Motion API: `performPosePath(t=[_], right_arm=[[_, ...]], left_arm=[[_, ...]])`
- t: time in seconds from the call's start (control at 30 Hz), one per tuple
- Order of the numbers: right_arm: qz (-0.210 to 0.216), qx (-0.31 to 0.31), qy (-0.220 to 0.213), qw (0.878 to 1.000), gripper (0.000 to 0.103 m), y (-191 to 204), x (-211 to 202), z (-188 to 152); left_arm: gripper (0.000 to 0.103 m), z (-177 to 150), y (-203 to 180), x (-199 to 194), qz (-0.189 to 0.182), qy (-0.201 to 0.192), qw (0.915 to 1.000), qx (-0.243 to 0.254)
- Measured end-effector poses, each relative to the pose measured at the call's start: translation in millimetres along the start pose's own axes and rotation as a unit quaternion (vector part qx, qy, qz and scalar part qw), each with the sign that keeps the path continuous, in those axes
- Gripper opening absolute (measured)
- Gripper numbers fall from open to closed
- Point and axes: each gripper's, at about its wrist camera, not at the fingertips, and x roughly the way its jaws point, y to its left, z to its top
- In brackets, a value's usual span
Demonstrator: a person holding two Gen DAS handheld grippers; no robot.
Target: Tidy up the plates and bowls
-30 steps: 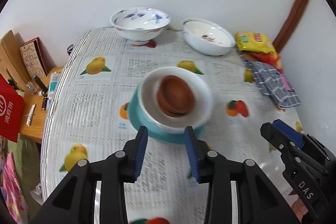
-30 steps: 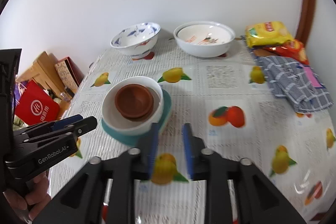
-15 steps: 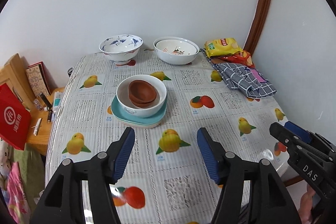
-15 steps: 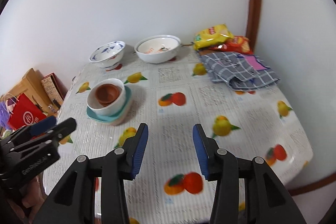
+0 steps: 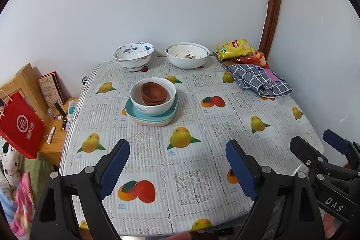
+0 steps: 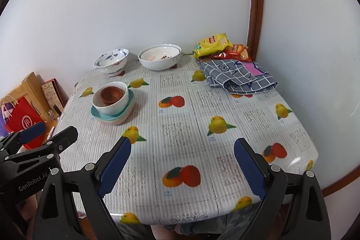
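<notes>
A white bowl [image 5: 153,102] [image 6: 111,104] with brown bowls [image 5: 154,92] [image 6: 111,93] nested inside rests on stacked teal and pink plates [image 5: 150,119] [image 6: 112,117] at the table's left middle. At the back stand a blue-patterned bowl [image 5: 133,55] [image 6: 111,60] and a wide white bowl [image 5: 187,55] [image 6: 159,56]. My left gripper [image 5: 177,170] hangs above the near edge, jaws opening, nothing between them. My right gripper [image 6: 182,167] is likewise over the near edge, jaws opening and empty. Each shows in the other's view: the right gripper [image 5: 319,150] and the left gripper [image 6: 45,134].
A fruit-print cloth covers the table [image 5: 202,150]. Snack bags [image 5: 236,48] and a folded checked cloth [image 5: 258,79] lie at the back right. A low wooden stand with a red bag [image 5: 20,125], a book and small items is left of the table.
Both grippers have pulled back from the bowl stack toward the near edge and risen, and their jaws have spread wide. The stack stays where it was.
</notes>
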Motion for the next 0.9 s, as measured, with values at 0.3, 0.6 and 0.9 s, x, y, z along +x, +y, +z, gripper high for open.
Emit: performPosePath(t=[0.3, 0.6, 0.9], right_arm=[[-0.003, -0.003, -0.007, 1.0, 0.092, 0, -11, -5], [-0.003, -0.001, -0.014, 1.0, 0.092, 0, -16, -7], [-0.002, 0.002, -0.019, 1.0, 0.092, -1, -19, -6]], left_arm=[[0.087, -3, 2, -4, 0.004, -0.004, 1.0, -0.003], [0.088, -4, 0, -5, -0.001, -0.004, 1.0, -0.004], [0.088, -4, 0, -7, -0.004, -0.005, 1.0, -0.004]])
